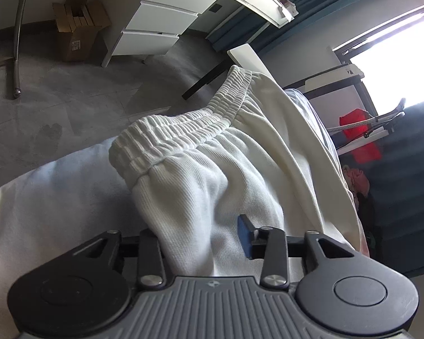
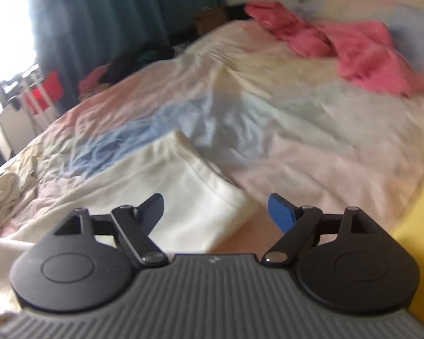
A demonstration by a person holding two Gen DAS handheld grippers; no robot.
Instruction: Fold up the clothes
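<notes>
Pinching the white trousers (image 1: 212,175) near their waistband, the left gripper (image 1: 203,237) leads, while the right gripper (image 2: 216,212) hovers spread above the far hem.

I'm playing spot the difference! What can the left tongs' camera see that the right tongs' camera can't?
Only the left view shows the stretchy waistband, white drawers and a cardboard box. Only the right view shows the pink clothes and the whole bed. Both show the white garment, with the left tongs around it and the right tongs open.
</notes>
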